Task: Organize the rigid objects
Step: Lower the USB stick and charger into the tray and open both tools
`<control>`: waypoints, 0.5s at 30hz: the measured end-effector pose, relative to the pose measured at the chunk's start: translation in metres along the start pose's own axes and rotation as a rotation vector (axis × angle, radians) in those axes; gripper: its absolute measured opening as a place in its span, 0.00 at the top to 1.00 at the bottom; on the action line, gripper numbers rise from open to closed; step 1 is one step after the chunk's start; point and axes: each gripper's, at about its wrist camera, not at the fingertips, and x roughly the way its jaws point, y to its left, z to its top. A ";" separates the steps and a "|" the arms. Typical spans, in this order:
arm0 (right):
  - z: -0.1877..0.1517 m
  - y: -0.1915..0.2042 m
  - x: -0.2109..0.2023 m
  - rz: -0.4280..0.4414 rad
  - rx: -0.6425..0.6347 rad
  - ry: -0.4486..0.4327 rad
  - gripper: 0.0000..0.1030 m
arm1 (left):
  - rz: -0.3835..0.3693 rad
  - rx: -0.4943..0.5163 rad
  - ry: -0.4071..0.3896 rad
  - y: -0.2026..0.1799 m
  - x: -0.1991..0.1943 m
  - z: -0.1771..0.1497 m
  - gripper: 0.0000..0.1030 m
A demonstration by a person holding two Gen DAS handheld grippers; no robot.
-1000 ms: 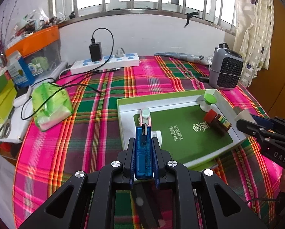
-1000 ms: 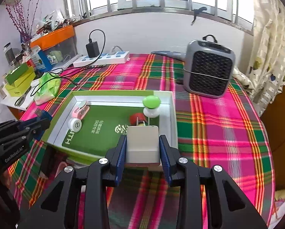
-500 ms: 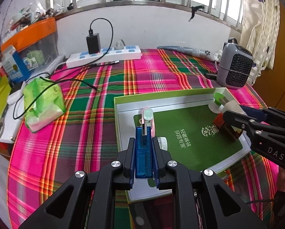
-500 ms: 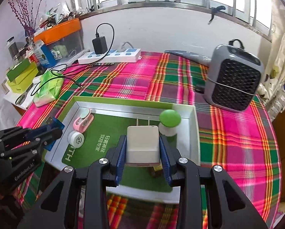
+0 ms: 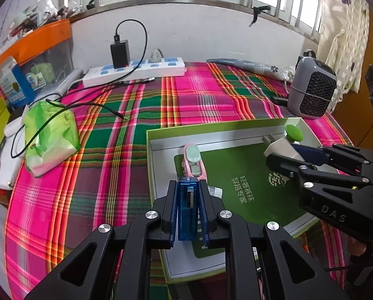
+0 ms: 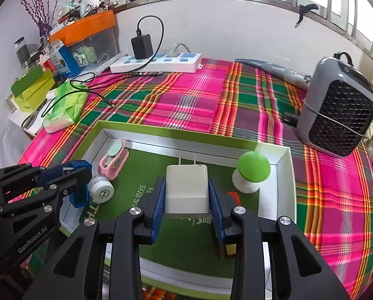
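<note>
so a few bits already sit in the tray (image 6: 285, 172); left gripper (image 5: 189, 208) clamps a blue usb stick (image 5: 186, 212), right gripper (image 6: 187, 195) clamps a white charger (image 6: 187, 190), neither dropped yet.

The right hand-held gripper (image 6: 187, 195) clamps a white charger (image 6: 187, 190) between its blue pads, the 2 prongs pointing away over the green-lined tray (image 6: 176, 135). Inside the tray sit a green-capped white knob (image 6: 251, 172), a pink clip (image 6: 112, 161) and a white ridged disc (image 6: 101, 192). The left hand-held gripper (image 6: 73, 172) holds a blue object (image 6: 79, 195) at the tray's left edge. A grey heater (image 6: 336, 110) stands on the plaid tabletop (image 6: 194, 100).
</note>
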 end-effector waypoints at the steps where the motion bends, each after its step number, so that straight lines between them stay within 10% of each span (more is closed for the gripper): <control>1: 0.000 0.000 0.002 0.000 0.000 0.002 0.66 | -0.002 -0.001 -0.001 0.000 0.000 0.001 0.85; 15: -0.002 0.001 0.015 0.000 -0.002 0.031 0.66 | -0.014 -0.010 -0.003 0.000 0.002 0.002 0.85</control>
